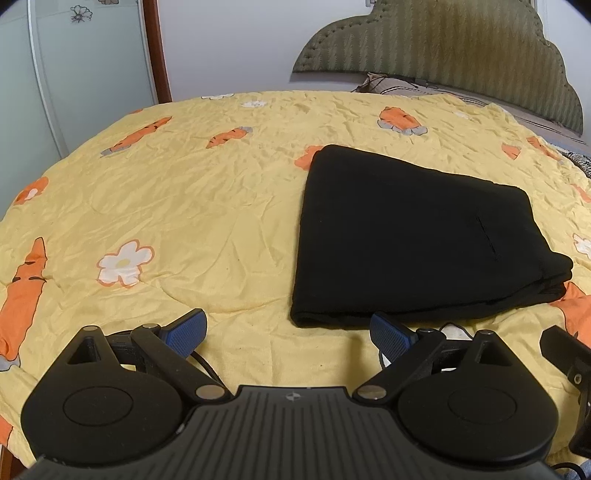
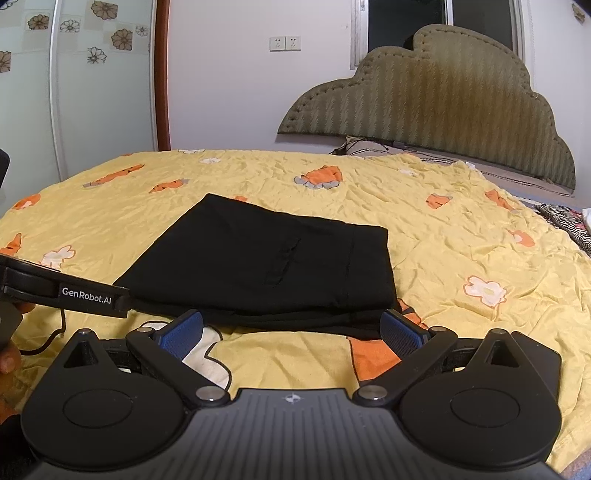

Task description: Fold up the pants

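Black pants [image 1: 413, 236] lie folded into a compact, roughly rectangular stack on the bed, on a yellow quilt [image 1: 207, 206] printed with orange carrots and white flowers. Several layers show at the near edge of the stack. A short seam or pocket slit [image 2: 284, 258] runs across the top layer. The stack sits flat, with no gripper touching it.

Left gripper [image 1: 288, 334]: blue-padded fingers [image 1: 186, 332] spread wide apart, nothing between them. It hovers low over the quilt at the near side of the bed. The pants lie ahead and to its right; the near-left corner of the stack sits just beyond the right finger.

Right gripper [image 2: 291, 332]: fingers [image 2: 400, 334] also spread wide, empty. The near edge of the pants lies directly ahead, just past the fingertips; contact is not evident.

In the right wrist view, the other gripper's body [image 2: 66, 291], marked "GenRobot.AI", enters from the left, with a thin cable trailing below it and part of a hand [image 2: 9, 360] at the left edge.

Background: padded olive headboard [image 2: 436, 107] against a white wall, a wall socket pair [image 2: 284, 43], a window [image 2: 439, 18] above the headboard, and a wardrobe door [image 2: 74, 74] with flower decals on the left.
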Action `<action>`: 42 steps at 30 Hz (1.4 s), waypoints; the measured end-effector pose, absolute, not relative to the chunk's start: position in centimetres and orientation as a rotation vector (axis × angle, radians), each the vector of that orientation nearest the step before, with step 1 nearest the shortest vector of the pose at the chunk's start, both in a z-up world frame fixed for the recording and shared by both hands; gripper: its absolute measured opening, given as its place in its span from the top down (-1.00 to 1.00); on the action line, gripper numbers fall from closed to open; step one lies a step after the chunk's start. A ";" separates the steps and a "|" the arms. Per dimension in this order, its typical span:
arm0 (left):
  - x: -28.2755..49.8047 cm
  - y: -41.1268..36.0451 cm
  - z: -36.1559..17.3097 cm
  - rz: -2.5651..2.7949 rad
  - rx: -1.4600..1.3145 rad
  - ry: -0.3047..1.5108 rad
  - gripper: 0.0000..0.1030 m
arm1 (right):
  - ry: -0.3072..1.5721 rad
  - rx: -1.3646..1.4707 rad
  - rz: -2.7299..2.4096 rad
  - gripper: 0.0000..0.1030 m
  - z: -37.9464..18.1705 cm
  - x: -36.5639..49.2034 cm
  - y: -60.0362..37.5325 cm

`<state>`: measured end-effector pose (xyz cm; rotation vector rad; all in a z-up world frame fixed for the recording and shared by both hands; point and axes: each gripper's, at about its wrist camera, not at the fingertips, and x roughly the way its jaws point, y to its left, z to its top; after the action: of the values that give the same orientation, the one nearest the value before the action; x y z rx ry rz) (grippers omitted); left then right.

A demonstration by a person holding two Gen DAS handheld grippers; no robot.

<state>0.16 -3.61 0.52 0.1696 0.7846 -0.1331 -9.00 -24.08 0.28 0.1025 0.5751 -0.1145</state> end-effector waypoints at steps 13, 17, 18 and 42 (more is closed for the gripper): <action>0.0 -4.3 0.6 -0.150 0.191 0.769 -0.88 | 0.574 0.085 -0.105 -1.00 0.3 -9.3 -23.7; 0.0 -4.2 0.6 -0.149 0.193 0.770 -0.88 | 0.567 0.083 -0.106 -1.00 0.4 -9.4 -23.7; 0.0 -4.1 0.6 -0.148 0.190 0.768 -0.88 | 0.567 0.085 -0.106 -1.00 0.4 -9.4 -23.7; 0.1 -3.8 0.6 -0.145 0.177 0.775 -0.88 | 0.567 0.067 -0.096 -1.00 0.5 -9.4 -23.2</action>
<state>0.10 -3.81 0.61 0.1766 0.7749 -0.1448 -9.44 -23.23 0.49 0.0670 0.5665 -0.0965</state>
